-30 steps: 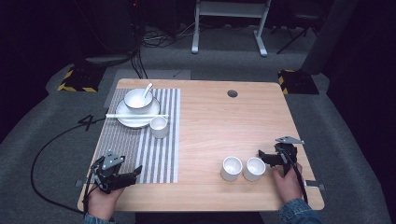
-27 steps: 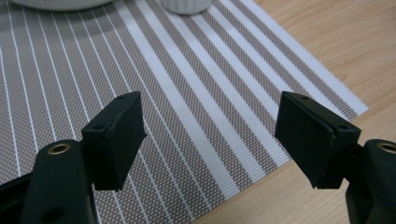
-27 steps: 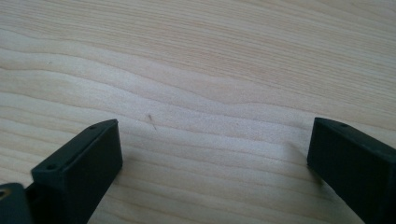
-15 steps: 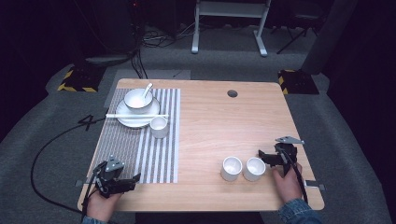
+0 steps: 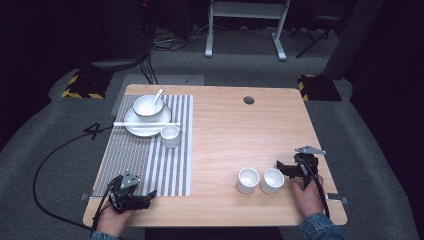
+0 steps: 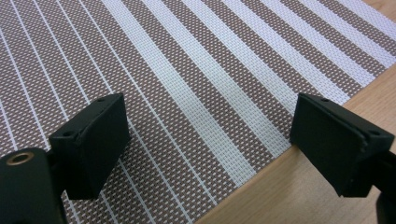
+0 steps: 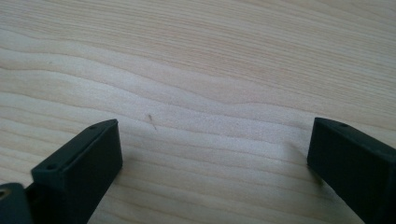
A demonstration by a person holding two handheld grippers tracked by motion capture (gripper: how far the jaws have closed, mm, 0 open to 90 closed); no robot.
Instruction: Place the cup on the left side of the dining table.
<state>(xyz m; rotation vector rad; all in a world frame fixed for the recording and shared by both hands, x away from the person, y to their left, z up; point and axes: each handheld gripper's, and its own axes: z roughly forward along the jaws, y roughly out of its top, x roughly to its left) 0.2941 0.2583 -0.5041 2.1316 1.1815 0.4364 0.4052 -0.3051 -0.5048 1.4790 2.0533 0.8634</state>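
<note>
Two white cups (image 5: 260,180) sit touching near the table's (image 5: 230,130) front edge, toward its right corner. Your right gripper (image 5: 286,169), jaws apart and empty, is just beside them. Probably ceramic: rigid, slick, chippable; pinch one wall at the rim. Left gripper (image 5: 145,200) gapes over the placemat (image 6: 196,79).

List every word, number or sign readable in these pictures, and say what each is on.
"4": a dark mark on the grey floor left of the table, read from the high view.
No writing shows on the cups, the bowl, the striped mat or the grippers.
</note>
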